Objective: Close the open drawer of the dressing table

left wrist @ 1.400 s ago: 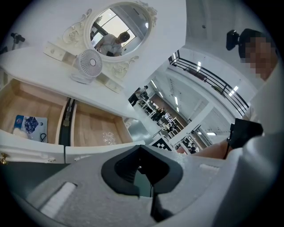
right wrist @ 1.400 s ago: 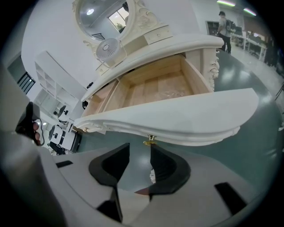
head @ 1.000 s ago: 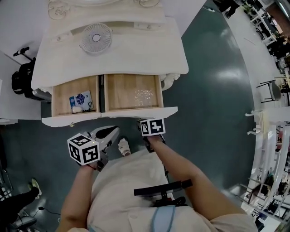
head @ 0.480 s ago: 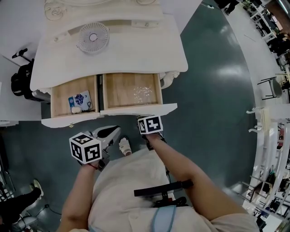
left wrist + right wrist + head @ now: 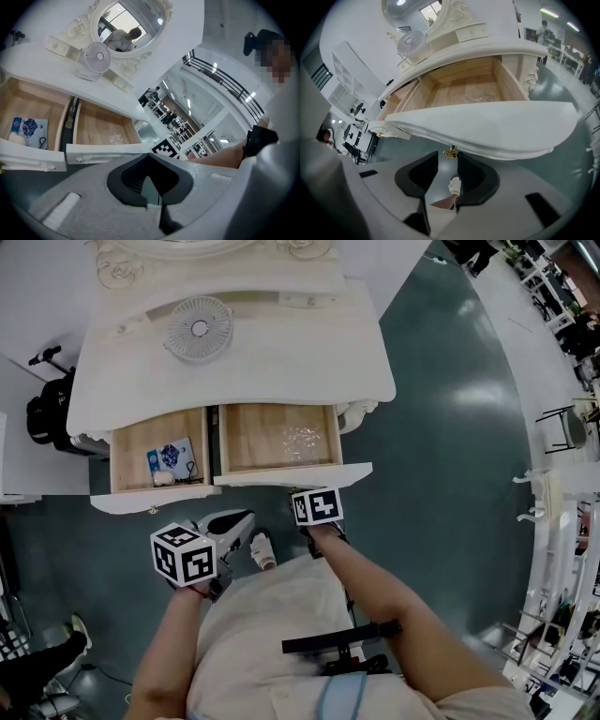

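The dressing table (image 5: 234, 362) had its right drawer (image 5: 281, 437) pulled out past the front edge. The right gripper (image 5: 447, 164) sat under the drawer's front panel, jaws spread and just closing in, with the little brass knob (image 5: 450, 151) between their tips, not squeezed. The left gripper (image 5: 147, 157) hung nearby, jaws pressed together, empty. The knob only showed in the right gripper view; the head view hid it.
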`<state>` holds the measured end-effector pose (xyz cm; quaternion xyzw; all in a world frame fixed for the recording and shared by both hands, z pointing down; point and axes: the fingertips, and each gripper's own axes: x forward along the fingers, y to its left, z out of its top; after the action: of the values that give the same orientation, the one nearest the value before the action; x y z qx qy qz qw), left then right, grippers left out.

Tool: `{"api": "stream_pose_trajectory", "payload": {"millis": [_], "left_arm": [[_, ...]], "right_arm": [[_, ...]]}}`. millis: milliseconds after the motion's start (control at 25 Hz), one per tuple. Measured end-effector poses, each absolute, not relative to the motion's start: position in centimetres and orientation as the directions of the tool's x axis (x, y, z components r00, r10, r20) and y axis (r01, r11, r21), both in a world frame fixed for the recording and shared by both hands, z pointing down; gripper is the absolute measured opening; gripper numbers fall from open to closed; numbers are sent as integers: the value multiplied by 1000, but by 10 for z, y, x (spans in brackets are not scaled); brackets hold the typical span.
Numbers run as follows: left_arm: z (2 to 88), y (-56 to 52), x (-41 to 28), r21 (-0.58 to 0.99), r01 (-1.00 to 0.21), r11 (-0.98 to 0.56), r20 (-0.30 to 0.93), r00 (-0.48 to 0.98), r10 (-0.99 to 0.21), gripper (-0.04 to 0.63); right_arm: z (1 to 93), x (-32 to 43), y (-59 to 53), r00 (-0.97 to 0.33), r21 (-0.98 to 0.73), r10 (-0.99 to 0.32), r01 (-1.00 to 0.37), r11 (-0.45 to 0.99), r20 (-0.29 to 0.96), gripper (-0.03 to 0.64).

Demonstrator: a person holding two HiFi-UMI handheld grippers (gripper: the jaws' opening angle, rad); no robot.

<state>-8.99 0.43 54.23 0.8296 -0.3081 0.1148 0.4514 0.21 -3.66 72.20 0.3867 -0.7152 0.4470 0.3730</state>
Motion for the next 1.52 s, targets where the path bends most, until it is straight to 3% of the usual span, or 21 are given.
{"api": "stream_pose_trajectory", "payload": {"millis": [1520], "left_arm": [[555, -50, -96, 696, -641, -324, 482, 751, -451, 9]], "right_arm": [[717, -8, -134, -451, -375, -225, -873, 311, 864, 137]]}}
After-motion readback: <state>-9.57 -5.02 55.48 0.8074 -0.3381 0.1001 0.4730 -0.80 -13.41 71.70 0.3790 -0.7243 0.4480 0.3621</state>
